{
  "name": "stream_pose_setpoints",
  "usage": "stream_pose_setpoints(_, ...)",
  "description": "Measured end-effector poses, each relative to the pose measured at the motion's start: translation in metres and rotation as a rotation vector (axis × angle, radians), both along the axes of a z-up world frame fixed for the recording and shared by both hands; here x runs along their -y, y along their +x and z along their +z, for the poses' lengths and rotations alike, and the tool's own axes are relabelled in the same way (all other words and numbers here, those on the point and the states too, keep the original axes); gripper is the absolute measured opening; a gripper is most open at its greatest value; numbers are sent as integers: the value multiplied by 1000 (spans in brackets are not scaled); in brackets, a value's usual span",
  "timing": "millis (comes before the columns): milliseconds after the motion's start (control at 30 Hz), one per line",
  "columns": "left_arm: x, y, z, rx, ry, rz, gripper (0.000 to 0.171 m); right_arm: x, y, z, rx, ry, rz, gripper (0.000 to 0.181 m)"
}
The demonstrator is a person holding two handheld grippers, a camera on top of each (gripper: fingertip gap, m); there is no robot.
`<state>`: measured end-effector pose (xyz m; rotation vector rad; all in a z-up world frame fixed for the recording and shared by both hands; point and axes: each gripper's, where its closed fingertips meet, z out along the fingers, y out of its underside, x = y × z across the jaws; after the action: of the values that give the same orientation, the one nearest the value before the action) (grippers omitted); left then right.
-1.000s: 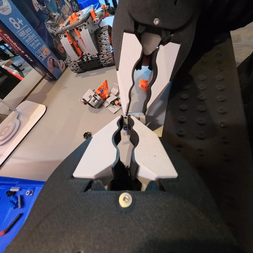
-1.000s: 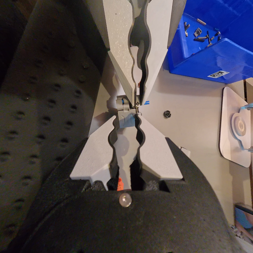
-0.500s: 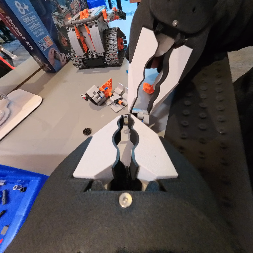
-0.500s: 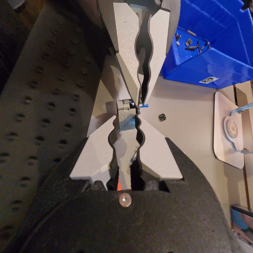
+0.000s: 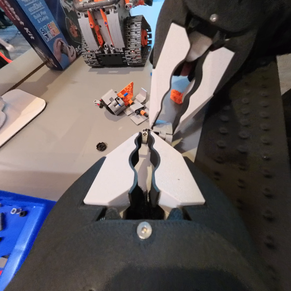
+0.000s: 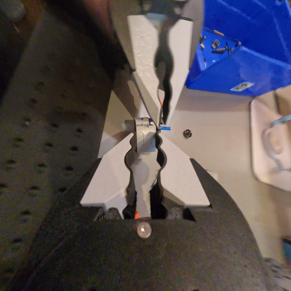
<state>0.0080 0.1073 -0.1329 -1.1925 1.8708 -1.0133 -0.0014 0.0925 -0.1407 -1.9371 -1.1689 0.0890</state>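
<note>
Grey plastic fills both claws, which meet tip to tip above the table [image 5: 47, 141]. The left gripper [image 5: 145, 133] is clamped on a small grey connector [image 5: 145, 135] whose cross-holed end pokes out between its tips. In the right wrist view a blue pin [image 6: 165, 128] sticks out sideways at those same tips. The right gripper [image 6: 144, 138] is closed on a grey block [image 6: 144, 138], a bigger piece with a blue part at its top, held between the wavy inner edges of its fingers. Connector and block sit just beside each other, almost touching; whether they are joined I cannot tell.

Beyond them on the table lies a loose cluster of parts [image 5: 121, 102], grey with an orange panel and small blue and orange pins. An orange brick [image 5: 177, 97] shows through the gap in the right gripper's fingers. A black round piece [image 5: 101, 146] lies alone, near the left gripper. Farther back stands a tracked robot model [image 5: 113, 39], grey and orange, beside a blue box [image 5: 47, 34]. A blue bin [image 6: 252, 70] with small dark parts in it stands at the left gripper's side, and a white plate [image 5: 18, 108] lies on the table's far left.
</note>
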Motion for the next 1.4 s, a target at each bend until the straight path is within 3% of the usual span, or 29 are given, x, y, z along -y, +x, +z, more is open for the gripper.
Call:
stream_pose_setpoints(67, -6, 1, 9, 24, -102, 16, 9, -3, 5, 10, -153, -45, -27, 21)
stream_pose_setpoints(133, -10, -4, 29, 113, -121, 20, 38, -3, 9, 18, -233, -61, -36, 21)
stream_pose_setpoints(200, -2, -8, 34, 137, -90, -23, 35, -2, 8, 22, -288, -87, -27, 21)
stream_pose_setpoints(300, 14, -5, 18, 75, -3, -57, 32, -1, 7, 17, -268, -101, -22, 21)
stream_pose_setpoints(400, 14, -1, 13, 53, 102, -43, 27, 0, 4, 16, -273, -118, -27, 21)
stream_pose_setpoints(500, 10, 1, 17, 70, 114, -3, 26, -4, 8, 21, -338, -133, -63, 21)
stream_pose_setpoints(667, 3, 2, 16, 101, 463, 68, 20, -12, 16, 22, -477, -214, -158, 21)
stream_pose_setpoints(767, -3, 7, 11, 73, 581, 113, 16, -15, 19, 16, -506, -261, -206, 22)
stream_pose_setpoints(1000, -8, 17, 9, 29, 728, 143, 8, -20, 23, 10, -577, -327, -295, 21)
stream_pose_setpoints(1167, -8, 20, 12, 55, 708, 132, 7, -23, 24, 15, -493, -232, -261, 22)
stream_pose_setpoints(1267, -6, 20, 5, 52, 652, 89, 7, -21, 23, 8, -483, -267, -250, 22)
stream_pose_setpoints(1400, -8, 21, 2, 49, 711, 84, 7, -23, 24, 4, -535, -320, -261, 21)
